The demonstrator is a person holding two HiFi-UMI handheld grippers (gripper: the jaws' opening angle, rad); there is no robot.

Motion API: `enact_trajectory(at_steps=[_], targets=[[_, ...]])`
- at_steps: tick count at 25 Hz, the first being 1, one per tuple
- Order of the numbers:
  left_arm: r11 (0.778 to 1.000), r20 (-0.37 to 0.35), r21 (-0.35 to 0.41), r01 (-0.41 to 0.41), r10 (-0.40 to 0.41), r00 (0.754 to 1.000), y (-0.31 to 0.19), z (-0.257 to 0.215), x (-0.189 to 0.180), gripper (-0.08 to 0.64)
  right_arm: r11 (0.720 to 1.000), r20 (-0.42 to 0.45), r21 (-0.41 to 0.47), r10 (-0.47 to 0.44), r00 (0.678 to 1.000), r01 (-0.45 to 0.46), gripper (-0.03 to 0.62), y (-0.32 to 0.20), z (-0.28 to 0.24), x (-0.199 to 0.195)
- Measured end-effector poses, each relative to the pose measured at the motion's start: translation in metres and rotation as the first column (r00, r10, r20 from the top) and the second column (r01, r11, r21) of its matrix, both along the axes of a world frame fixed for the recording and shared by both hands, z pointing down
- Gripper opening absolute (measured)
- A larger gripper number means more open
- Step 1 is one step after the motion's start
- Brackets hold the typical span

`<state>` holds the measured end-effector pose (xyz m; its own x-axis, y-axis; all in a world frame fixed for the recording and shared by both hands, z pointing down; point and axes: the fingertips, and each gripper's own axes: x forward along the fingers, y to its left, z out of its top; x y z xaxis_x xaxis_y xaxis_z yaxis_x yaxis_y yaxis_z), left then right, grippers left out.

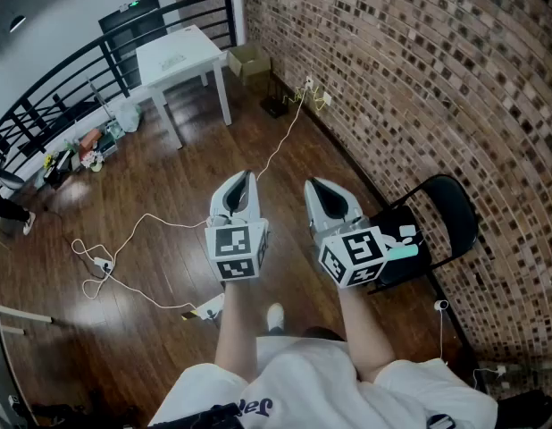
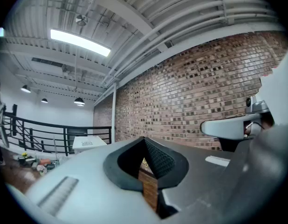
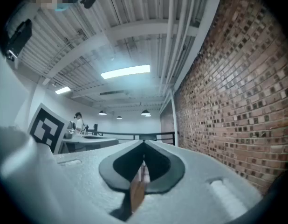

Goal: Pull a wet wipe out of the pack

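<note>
Nothing of the job is done yet, as far as I can judge; no wipe is out, and I can't even place the pack with any certainty. I'm holding both tools level in front of me over the floor (image 1: pixel 169 186), side by side and just apart. The left gripper (image 1: pixel 248 177) has its fingers (image 2: pixel 159 158) brought together at the tips, with nothing between them (through the slit I see only floorboards). The right gripper (image 1: pixel 313 186) is the same, its fingers (image 3: pixel 158 164) closed on nothing.

As for the pack: the head view shows a small teal-and-white thing (image 1: pixel 403 239) on the seat of the chair (image 1: pixel 455 213) by the wall (image 1: pixel 419 79), partly hidden behind the right gripper; it may be the pack, but it is too small to tell. The desk (image 1: pixel 182 47) stands well away at the railing, and I can make out no pack on it.

So all of it is left, by my reckoning: find the pack, bring a gripper to it, part the fingers, pinch the wipe at the opening, and draw it out, most likely with the other gripper steadying the pack.
</note>
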<state>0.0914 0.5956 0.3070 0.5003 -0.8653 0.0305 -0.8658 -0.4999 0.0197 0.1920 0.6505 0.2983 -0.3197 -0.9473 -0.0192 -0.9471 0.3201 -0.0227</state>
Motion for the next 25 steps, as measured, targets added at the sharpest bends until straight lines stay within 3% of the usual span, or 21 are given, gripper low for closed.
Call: enact_trajectory(at_steps=[6,10,14,19,25], targets=[[0.997,-0.144,0.073,0.026,-0.015,0.989,-0.073,-0.008,-0.039,0.015,0.997,-0.009,-0.039,-0.062,0.998,0.061,-0.008,-0.086,0.012,-0.034],[0.995,-0.144,0.038,0.092,-0.086,0.986,-0.136,0.009,-0.051,0.015,0.993,-0.019,-0.049,-0.105,0.994,0.104,-0.008,-0.152,0.025,-0.031],[0.999,-0.159,0.017,0.046,-0.043,0.986,-0.204,0.021,-0.027,0.015,0.994,0.028,-0.022,-0.11,0.994,0.11,-0.008,-0.235,0.032,-0.012],[0.991,-0.123,0.103,0.09,-0.077,0.989,-0.312,-0.019,0.012,0.015,0.982,0.012,0.089,-0.171,0.985,0.169,-0.008,-0.352,-0.008,0.011],[0.993,-0.173,0.041,0.115,-0.106,0.979,-0.395,0.001,0.037,0.014,0.973,0.033,0.049,-0.229,0.973,0.228,-0.011,-0.451,0.003,0.046]])
